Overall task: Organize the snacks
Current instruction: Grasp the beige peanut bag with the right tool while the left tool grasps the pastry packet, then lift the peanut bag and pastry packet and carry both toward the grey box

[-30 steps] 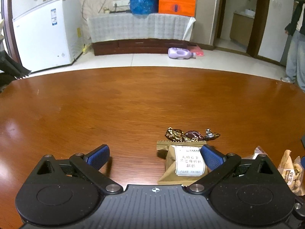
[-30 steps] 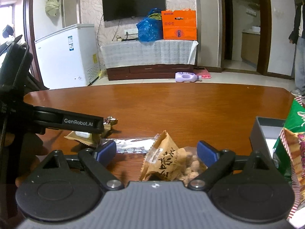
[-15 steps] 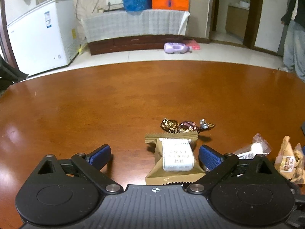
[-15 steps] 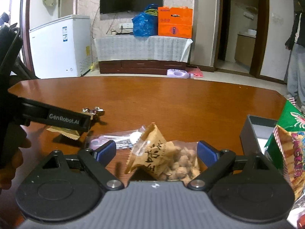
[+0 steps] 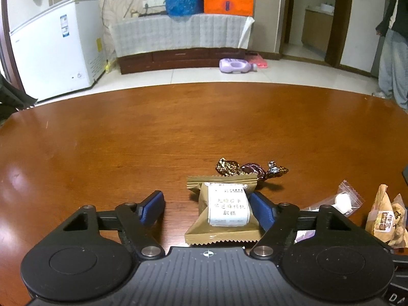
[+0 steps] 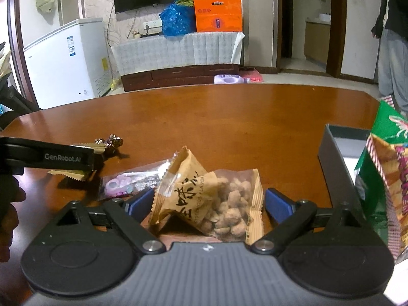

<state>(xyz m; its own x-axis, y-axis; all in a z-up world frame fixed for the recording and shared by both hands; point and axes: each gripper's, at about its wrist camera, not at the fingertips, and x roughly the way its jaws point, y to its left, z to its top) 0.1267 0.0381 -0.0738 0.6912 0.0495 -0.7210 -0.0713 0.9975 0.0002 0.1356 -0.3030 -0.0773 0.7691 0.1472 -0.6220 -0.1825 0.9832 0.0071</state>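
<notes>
Left wrist view, left gripper (image 5: 206,206) jaws open around tan pastry packet (image 5: 224,211), foil candies (image 5: 251,169) at 12 o'clock, right gripper (image 6: 209,201) jaws open astride peanut bag (image 6: 216,199) on worktop (image 6: 229,117).

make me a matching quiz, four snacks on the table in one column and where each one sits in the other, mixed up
Things:
1. gold packet
2. peanut bag
3. foil candies
4. green bag

Places:
A. beside the grey box
B. between the right gripper jaws
C. just beyond the gold packet
D. between the left gripper jaws

Pairs: 1-D, 2-B, 3-C, 4-A
</notes>
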